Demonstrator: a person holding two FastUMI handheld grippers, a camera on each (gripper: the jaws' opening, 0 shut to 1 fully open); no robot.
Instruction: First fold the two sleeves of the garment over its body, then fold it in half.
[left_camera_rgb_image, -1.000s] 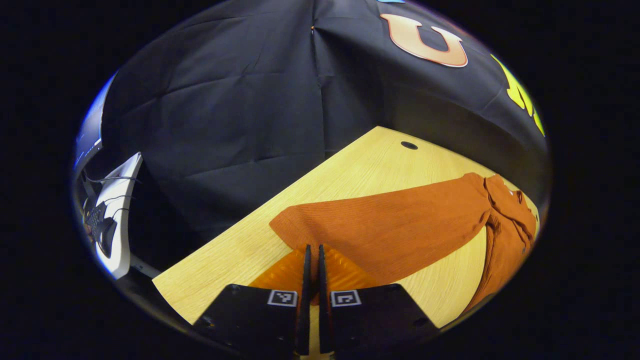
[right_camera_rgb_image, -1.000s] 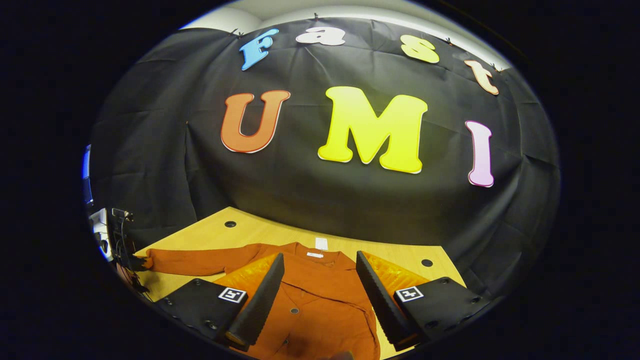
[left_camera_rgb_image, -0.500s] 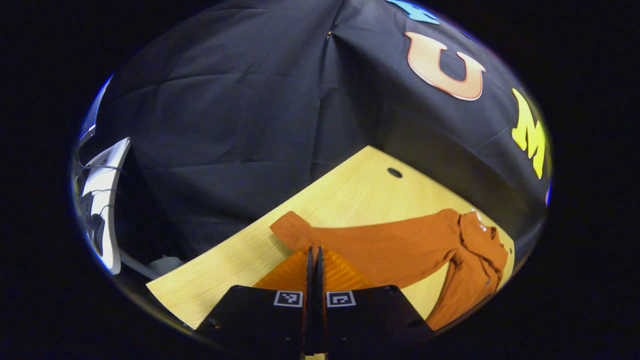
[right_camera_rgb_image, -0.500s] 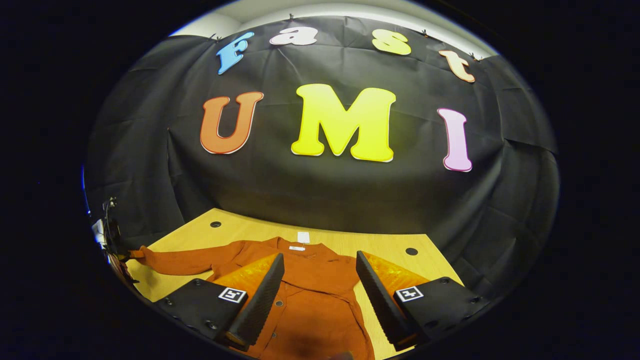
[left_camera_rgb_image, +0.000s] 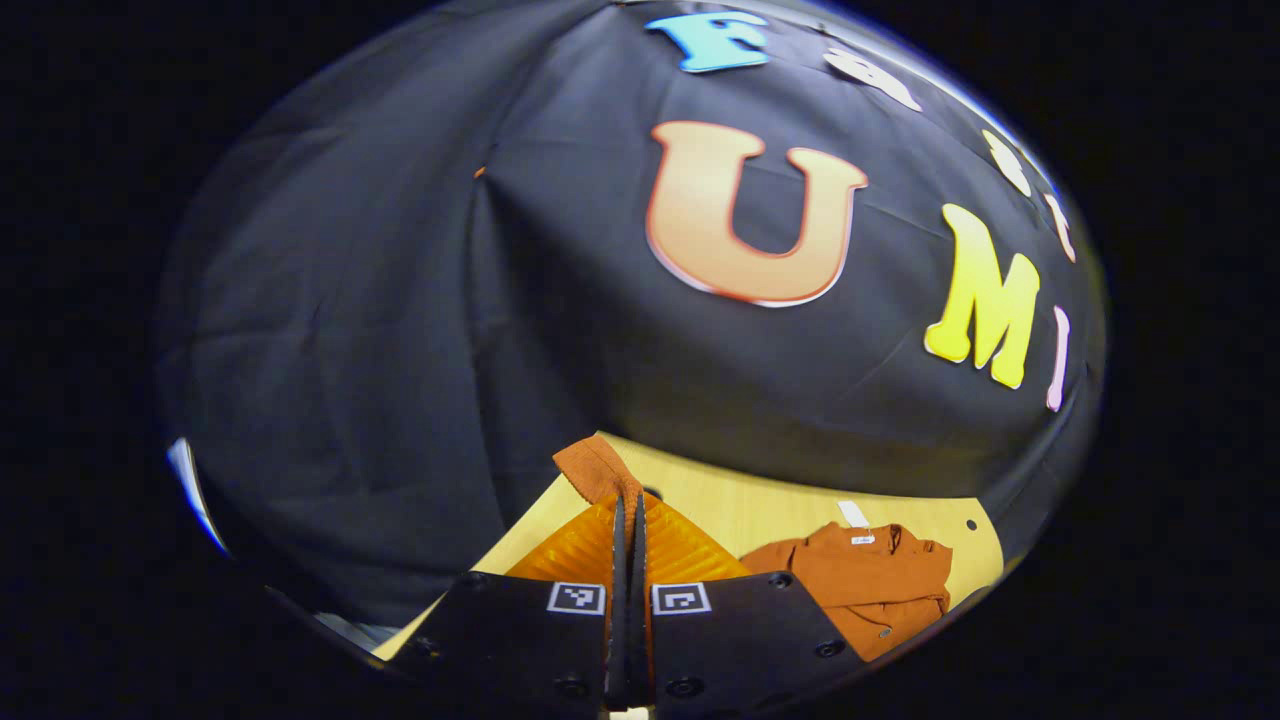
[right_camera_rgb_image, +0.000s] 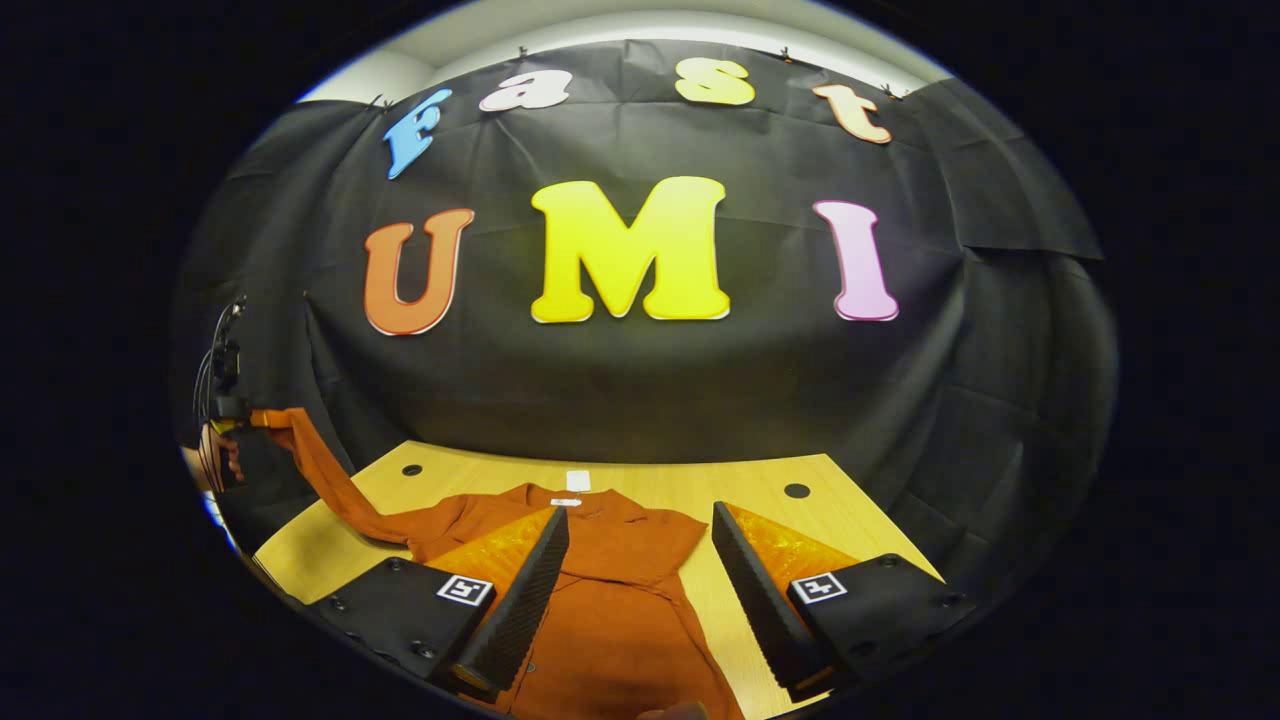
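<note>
A rust-orange buttoned garment lies collar-far on the wooden table. My left gripper is shut on the cuff of its left sleeve. That cuff pokes up past the fingertips, with the garment's body low at the right. In the right gripper view the lifted sleeve slopes from the shoulder up to the left gripper, held by a hand above the table's left end. My right gripper is open above the garment's chest, holding nothing.
A white tag lies on the table just beyond the collar. Two round cable holes sit near the far edge. The black cloth wall stands close behind the table. Bare wood shows right of the garment.
The left gripper has lifted the cuff off the table and turned toward the garment's body, so the sleeve now hangs in the air. The right gripper stays open and has barely shifted.
</note>
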